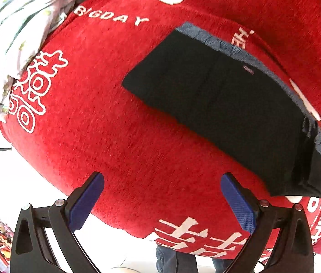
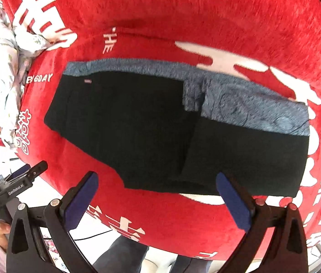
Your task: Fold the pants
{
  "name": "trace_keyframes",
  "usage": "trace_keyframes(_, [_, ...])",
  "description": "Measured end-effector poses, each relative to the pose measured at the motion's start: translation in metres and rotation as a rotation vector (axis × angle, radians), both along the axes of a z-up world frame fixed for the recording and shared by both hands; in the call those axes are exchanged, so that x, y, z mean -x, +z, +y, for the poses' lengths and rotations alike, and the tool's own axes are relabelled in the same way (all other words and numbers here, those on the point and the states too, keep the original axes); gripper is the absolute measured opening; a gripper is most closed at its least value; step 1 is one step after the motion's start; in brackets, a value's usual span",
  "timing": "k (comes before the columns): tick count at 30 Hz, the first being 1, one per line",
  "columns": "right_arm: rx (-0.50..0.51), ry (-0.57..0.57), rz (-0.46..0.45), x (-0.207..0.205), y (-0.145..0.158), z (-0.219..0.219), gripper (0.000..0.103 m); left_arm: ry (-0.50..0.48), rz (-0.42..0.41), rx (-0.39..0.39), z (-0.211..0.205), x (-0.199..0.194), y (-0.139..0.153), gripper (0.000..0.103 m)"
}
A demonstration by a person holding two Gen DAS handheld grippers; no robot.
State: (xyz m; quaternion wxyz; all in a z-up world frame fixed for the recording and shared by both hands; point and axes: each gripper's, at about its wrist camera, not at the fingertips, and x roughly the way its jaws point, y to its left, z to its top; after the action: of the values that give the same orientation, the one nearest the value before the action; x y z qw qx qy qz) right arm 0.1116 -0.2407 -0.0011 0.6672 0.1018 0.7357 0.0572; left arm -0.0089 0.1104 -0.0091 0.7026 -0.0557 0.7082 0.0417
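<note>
Red plush blanket (image 2: 206, 11) covers the surface; crumpled floral cloth (image 2: 1, 68) lies far left. Your left gripper (image 1: 161, 202) hovers spread and empty, pants (image 1: 217, 104) ahead to its right. Your right gripper (image 2: 157, 202) gapes empty just before them. Pants (image 2: 137, 132) look soft, limp, fleece-lined; pinch a thick folded edge.

Both wrist views look down, close — sharing pants (image 1: 224, 113); red blanket (image 1: 96, 113).
</note>
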Motion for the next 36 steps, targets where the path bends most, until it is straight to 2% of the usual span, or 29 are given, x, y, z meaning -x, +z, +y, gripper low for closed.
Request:
trace_keyframes(7, [0.007,-0.036,0.056,0.028,-0.027,-0.007,0.103,-0.004,0.011,0.007,-0.007,0.006,-0.024,0.103])
trace_keyframes(14, [0.009,-0.069,0.079,0.045,-0.048,-0.019,0.103,0.053,0.039,0.083,-0.008,0.004,-0.049,0.103])
trace_keyframes(19, [0.03,-0.074,0.032,0.04,-0.048,-0.024,0.103,0.069,-0.022,0.139,-0.004,-0.014,-0.046,0.103])
trace_keyframes(25, [0.104,-0.032,-0.078,0.021,-0.044,-0.017,0.103,0.081,-0.058,0.164,0.0,-0.038,-0.054,0.103])
trace_keyframes(29, [0.057,-0.053,-0.066,0.013,-0.057,-0.01,0.103,0.104,-0.046,0.223,-0.001,-0.051,-0.066,0.103])
trace_keyframes(36, [0.017,-0.094,-0.07,0.027,-0.068,-0.01,0.103,0.054,-0.048,0.279,-0.009,-0.062,-0.073,0.103])
